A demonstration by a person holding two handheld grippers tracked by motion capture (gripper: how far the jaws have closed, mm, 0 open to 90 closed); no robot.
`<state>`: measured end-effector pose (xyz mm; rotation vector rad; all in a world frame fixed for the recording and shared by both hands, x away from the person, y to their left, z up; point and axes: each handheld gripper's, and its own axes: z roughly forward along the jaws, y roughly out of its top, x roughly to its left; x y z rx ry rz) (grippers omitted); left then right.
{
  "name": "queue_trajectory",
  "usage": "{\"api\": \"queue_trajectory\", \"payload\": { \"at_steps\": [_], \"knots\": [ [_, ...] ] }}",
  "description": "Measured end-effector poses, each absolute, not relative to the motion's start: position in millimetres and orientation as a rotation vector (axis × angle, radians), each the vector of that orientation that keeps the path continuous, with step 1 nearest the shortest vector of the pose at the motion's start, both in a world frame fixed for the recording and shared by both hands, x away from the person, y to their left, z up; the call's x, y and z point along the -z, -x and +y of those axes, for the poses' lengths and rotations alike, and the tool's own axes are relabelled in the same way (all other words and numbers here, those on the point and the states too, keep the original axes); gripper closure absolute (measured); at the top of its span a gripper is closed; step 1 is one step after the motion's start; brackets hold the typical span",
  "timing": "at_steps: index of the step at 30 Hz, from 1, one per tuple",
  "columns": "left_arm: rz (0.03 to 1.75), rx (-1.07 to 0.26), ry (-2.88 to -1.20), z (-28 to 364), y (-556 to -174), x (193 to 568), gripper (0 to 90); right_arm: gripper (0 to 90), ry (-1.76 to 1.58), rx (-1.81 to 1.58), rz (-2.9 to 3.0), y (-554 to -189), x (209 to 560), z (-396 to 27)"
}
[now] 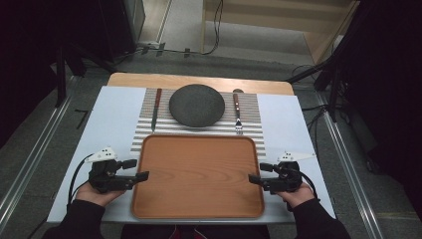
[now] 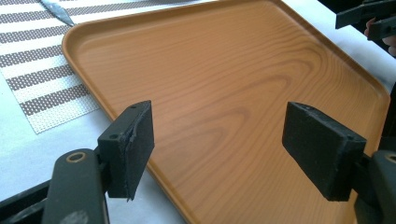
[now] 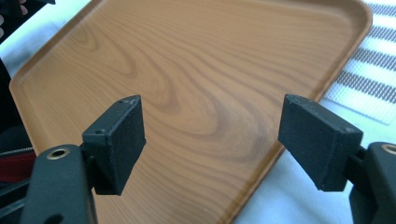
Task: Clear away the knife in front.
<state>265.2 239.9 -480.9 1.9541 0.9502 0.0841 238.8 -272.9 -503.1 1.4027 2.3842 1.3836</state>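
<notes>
We see the left gripper (image 1: 142, 169) with its jaws spread and nothing between them, just beside the left edge of the empty rectangular wood-grain brown tray (image 1: 197, 175), which lies to its right on the counter (image 1: 119, 102). The long axis of the tray runs from one gripper to the other, so each hand is near its own short side. Beyond the tray, well apart from both grippers, rest a knife with dark handle (image 1: 156, 108), a round dark grey plate (image 1: 196, 105) with nothing on it, and a fork with wooden handle (image 1: 237, 112), all on a striped placemat (image 1: 250, 110). The right gripper (image 1: 255, 174) also stands spread and empty, just beside the right edge.
</notes>
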Motion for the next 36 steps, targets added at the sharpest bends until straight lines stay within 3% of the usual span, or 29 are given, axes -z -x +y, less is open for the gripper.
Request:
{"api": "queue_trajectory", "payload": {
  "at_steps": [36],
  "knots": [
    [0.994,-0.081,-1.933,242.5,-273.8,478.2,26.1,20.9,-1.379,-1.411,2.370,-239.3,502.6,-273.2]
  ]
}}
